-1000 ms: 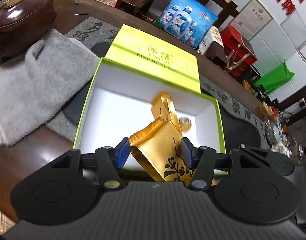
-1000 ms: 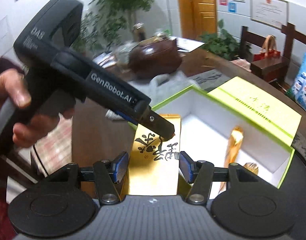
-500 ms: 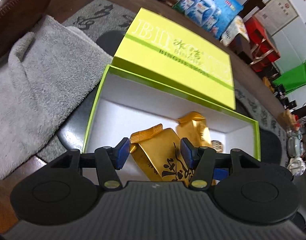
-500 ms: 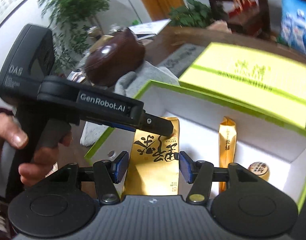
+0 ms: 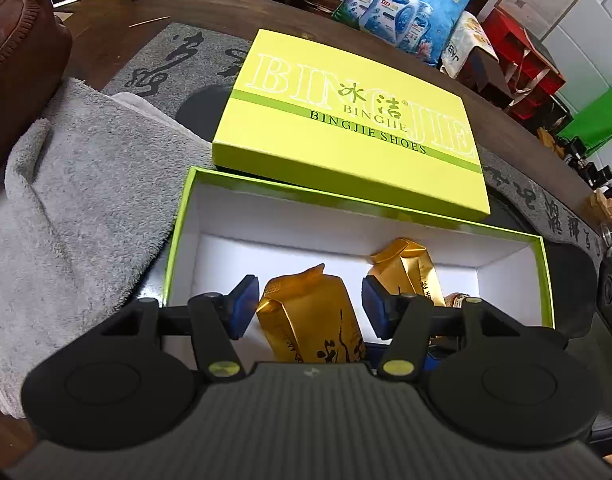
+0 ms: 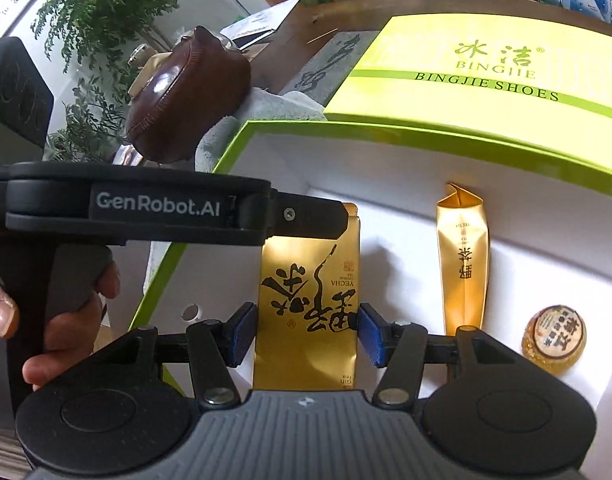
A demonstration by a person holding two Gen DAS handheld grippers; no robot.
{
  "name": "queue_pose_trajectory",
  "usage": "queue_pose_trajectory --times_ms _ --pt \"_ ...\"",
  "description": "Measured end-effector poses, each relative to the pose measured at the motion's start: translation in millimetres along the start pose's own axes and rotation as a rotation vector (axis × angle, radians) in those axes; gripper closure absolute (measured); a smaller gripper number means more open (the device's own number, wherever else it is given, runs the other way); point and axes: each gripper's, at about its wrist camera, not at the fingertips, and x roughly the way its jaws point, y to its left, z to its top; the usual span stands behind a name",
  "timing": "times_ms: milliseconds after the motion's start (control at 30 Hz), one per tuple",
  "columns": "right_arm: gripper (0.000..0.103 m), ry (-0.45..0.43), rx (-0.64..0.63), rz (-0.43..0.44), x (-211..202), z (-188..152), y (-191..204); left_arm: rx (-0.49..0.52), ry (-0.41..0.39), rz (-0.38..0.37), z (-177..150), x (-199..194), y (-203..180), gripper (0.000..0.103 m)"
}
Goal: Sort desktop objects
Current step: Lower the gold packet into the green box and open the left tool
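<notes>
A gold tea pouch (image 6: pixel 306 280) with black calligraphy hangs low inside the open green-rimmed white box (image 6: pixel 385 160). My right gripper (image 6: pixel 304 332) is shut on the pouch's lower part, a blue pad on each side. My left gripper (image 5: pixel 306 300) is shut on the same pouch (image 5: pixel 309 312) near its top. In the right wrist view its black finger (image 6: pixel 306 220) crosses the pouch's upper end, with a person's hand (image 6: pixel 66 332) on its handle. A second gold pouch (image 6: pixel 461 256) and a round gold-wrapped tea cake (image 6: pixel 553 336) lie in the box.
The box's yellow-green lid (image 5: pixel 345 120) lies just behind the box (image 5: pixel 182 216). A grey towel (image 5: pixel 66 200) covers the table to the left, with a brown leather bag (image 5: pixel 18 60) beyond it. A small silvery disc (image 6: pixel 192 312) sits inside the box near its left wall.
Both grippers have come down over the box with the pouch between them, so the box floor looks nearer. The right wrist view has rolled, and the pouch now stands upright in it.
</notes>
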Motion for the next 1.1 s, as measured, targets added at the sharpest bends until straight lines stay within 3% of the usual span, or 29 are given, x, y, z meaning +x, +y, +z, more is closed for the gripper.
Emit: queue_pose_trajectory --times_ms 300,400,500,633,1100 --pt "0.045 0.009 -0.007 0.016 2 1 4 -0.033 -0.010 -0.026 4 -10 2 0.047" --pt "0.044 0.026 -0.050 -0.013 7 3 13 -0.027 -0.013 -0.027 4 -10 -1 0.046" --pt "0.039 0.034 -0.079 -0.043 10 4 19 -0.042 -0.008 -0.044 4 -9 -1 0.045" --pt "0.023 0.025 -0.102 -0.087 9 3 24 -0.049 0.009 -0.066 1 -6 -3 0.045" --pt "0.014 -0.066 -0.194 -0.159 -15 -9 44 -0.083 0.032 -0.094 -2 1 -2 0.045"
